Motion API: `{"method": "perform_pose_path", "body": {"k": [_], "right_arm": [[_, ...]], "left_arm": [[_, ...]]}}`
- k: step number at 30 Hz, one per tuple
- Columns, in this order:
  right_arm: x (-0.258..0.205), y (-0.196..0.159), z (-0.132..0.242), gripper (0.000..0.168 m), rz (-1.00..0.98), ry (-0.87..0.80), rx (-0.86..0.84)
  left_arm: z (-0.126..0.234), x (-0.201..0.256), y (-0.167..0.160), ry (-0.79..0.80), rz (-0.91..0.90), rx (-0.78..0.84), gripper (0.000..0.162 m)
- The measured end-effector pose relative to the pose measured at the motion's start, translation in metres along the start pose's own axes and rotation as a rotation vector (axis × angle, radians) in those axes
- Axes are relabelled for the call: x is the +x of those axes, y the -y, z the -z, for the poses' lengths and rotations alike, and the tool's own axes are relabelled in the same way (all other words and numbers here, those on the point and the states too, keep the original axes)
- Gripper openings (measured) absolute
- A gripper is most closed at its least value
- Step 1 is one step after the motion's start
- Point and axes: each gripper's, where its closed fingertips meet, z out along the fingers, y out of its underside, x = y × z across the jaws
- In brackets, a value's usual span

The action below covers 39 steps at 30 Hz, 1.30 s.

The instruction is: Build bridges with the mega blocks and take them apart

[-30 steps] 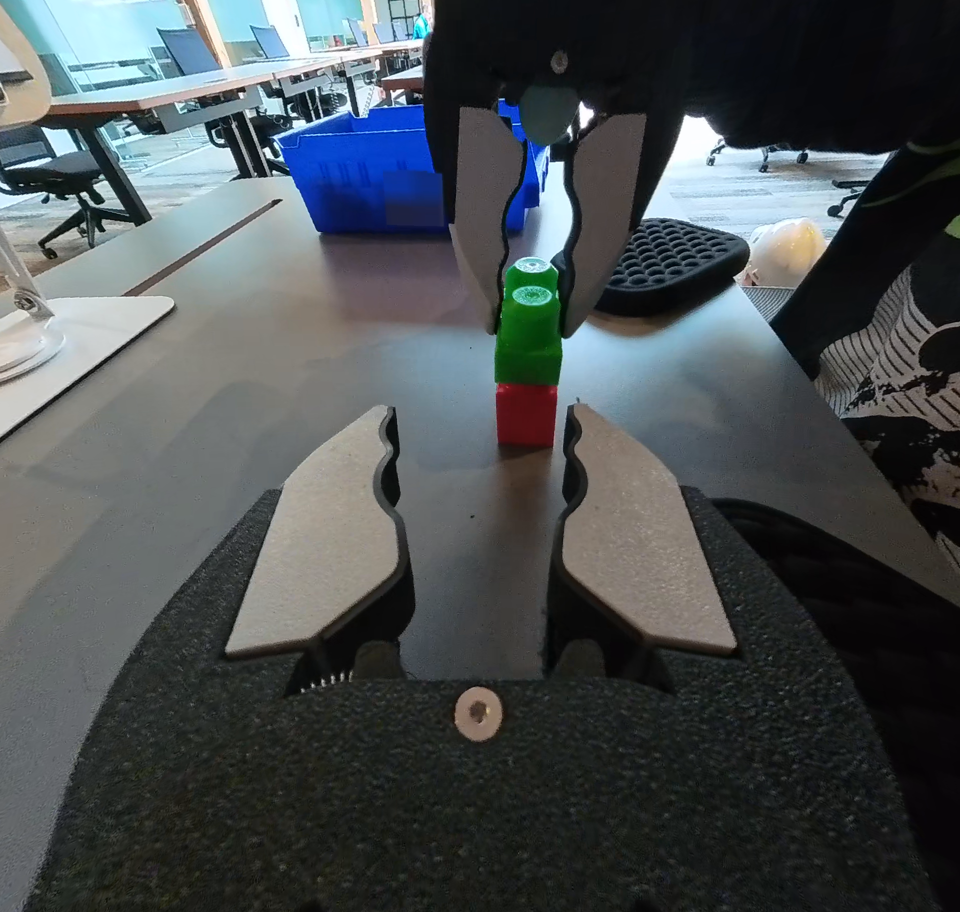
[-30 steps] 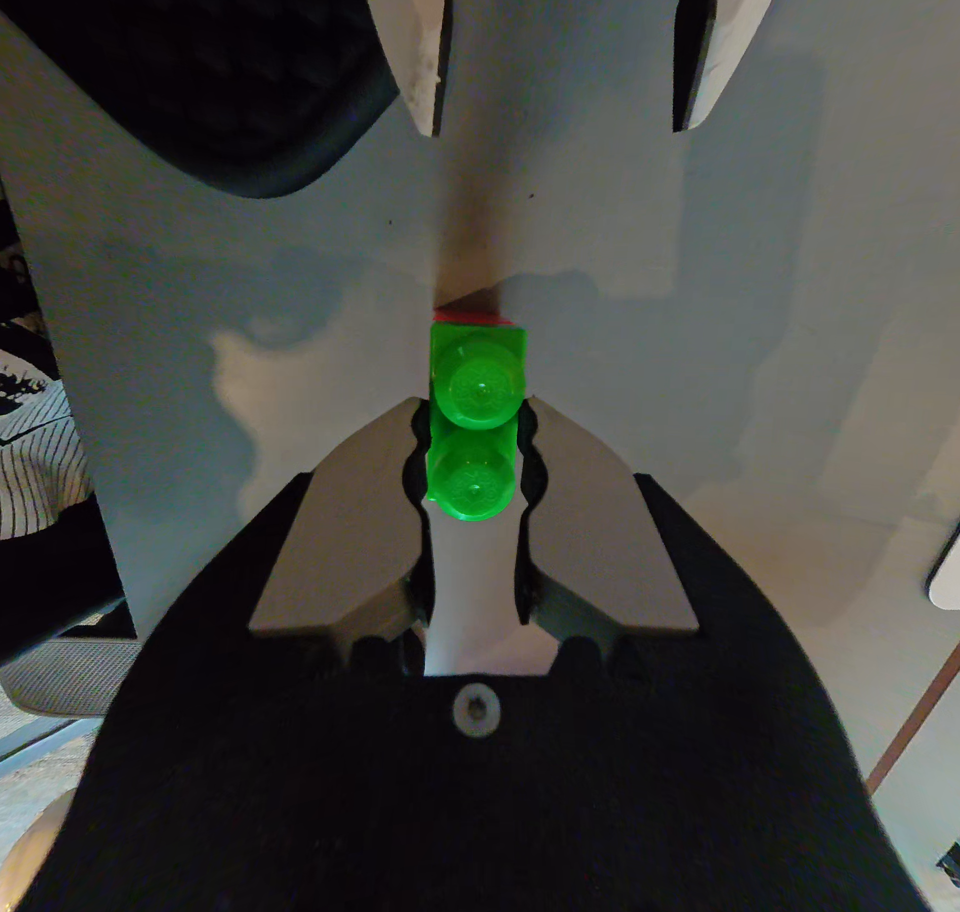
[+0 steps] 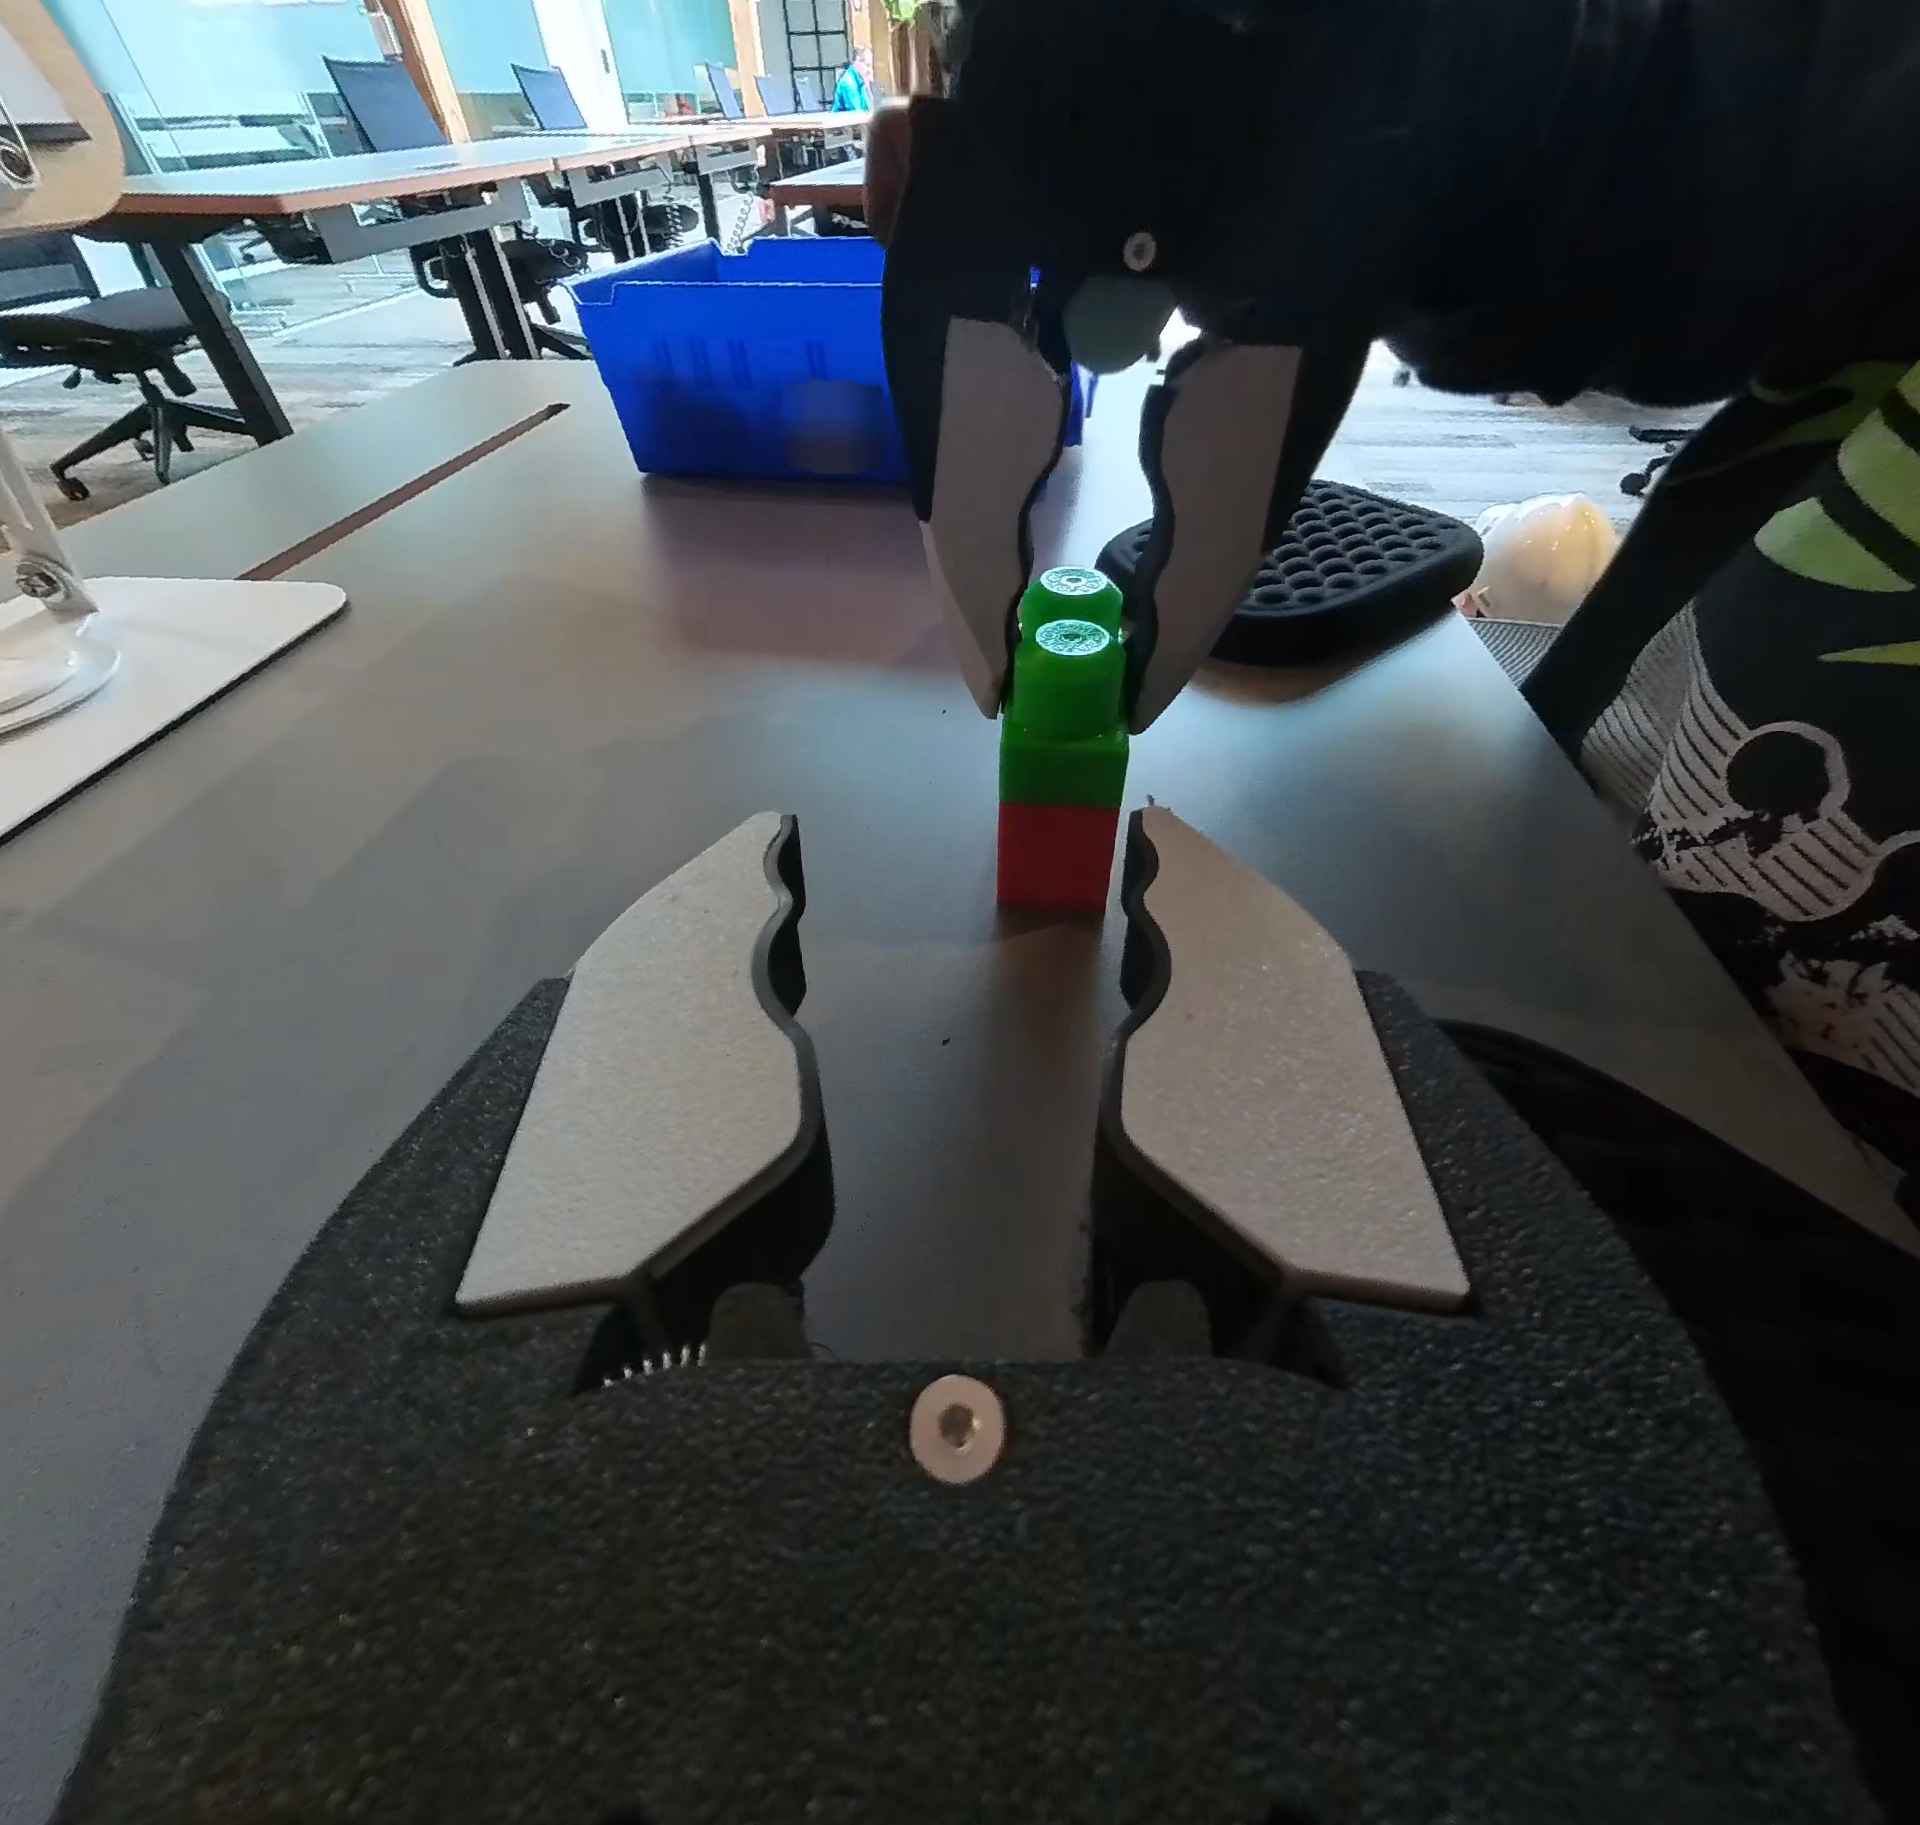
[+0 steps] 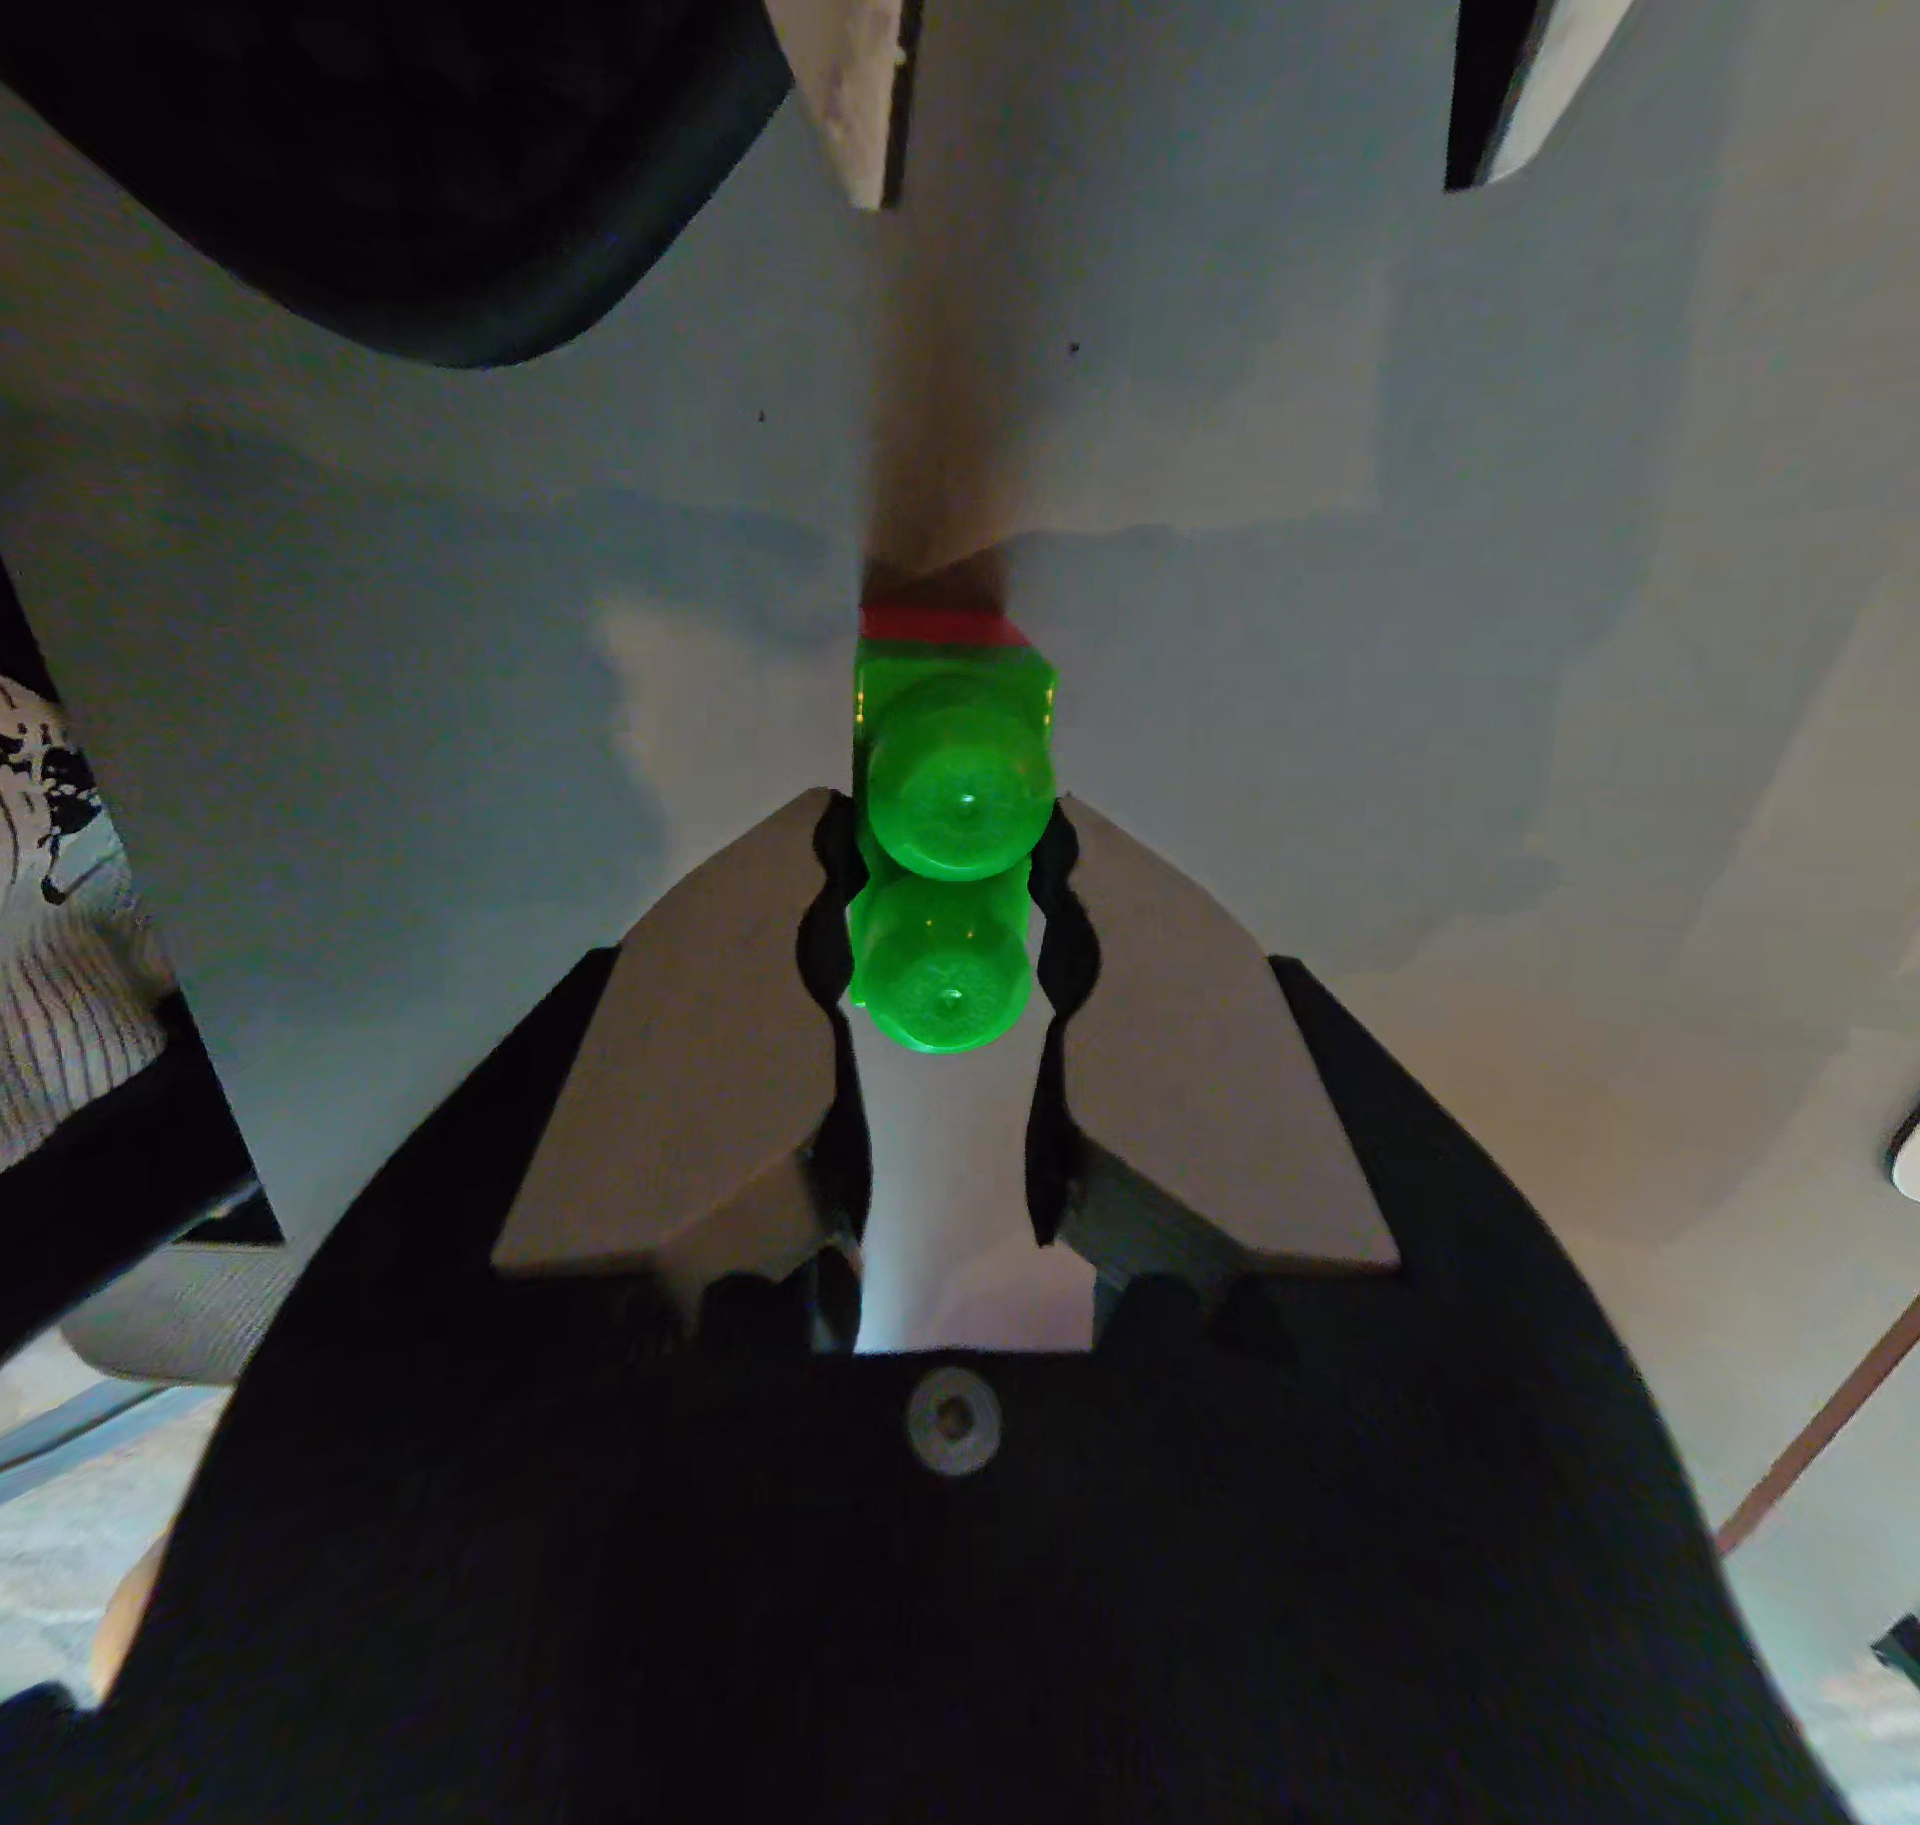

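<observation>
Smooth grey bench [image 3: 436, 736] w/ matte sheen, in an open office: glass walls, desks and chairs at upper left of left wrist view. Blue plastic bin [image 3: 727, 373] at upper centre, blurred patch on its side; black dimpled pad [image 3: 1351, 560] to its right. Green block [image 3: 1065, 726] w/ two round studs sits on red block [image 3: 1055, 856], centre frame. Right tool [image 3: 1065, 705] from above, narrow, gripping green block's studs. Left tool [image 3: 961, 861] wide, holding nothing, textured grey fingers [image 3: 665, 1069].
</observation>
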Motion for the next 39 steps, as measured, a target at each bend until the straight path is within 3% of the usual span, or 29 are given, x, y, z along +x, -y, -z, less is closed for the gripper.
{"method": "perform_pose_path", "body": {"k": [7,10,15,21,27,32,39], "right_arm": [[0.000,0.003,0.001,0.033,-0.024,-0.031,0.078],[0.005,0.000,0.003,0.033,-0.124,-0.037,0.112],[0.022,-0.029,0.055,0.033,-0.327,-0.065,0.189],[0.056,-0.148,0.136,0.033,-0.675,-0.213,0.102],[0.064,-0.283,0.178,0.033,-1.017,-0.330,-0.013],[0.057,-0.364,0.178,0.032,-1.210,-0.366,-0.101],[0.052,-0.419,0.130,0.032,-1.357,-0.347,-0.196]], "left_arm": [[0.000,0.000,0.000,0.014,-0.018,0.003,0.060],[0.000,0.000,0.000,0.022,-0.024,0.001,0.061],[0.000,-0.002,0.001,0.036,-0.024,0.003,0.062],[0.001,-0.004,0.001,0.053,-0.024,0.003,0.063],[0.001,-0.006,0.001,0.068,-0.022,0.004,0.063],[0.000,-0.006,0.000,0.074,-0.025,-0.002,0.063],[0.000,-0.007,-0.001,0.081,-0.026,-0.006,0.062]]}}
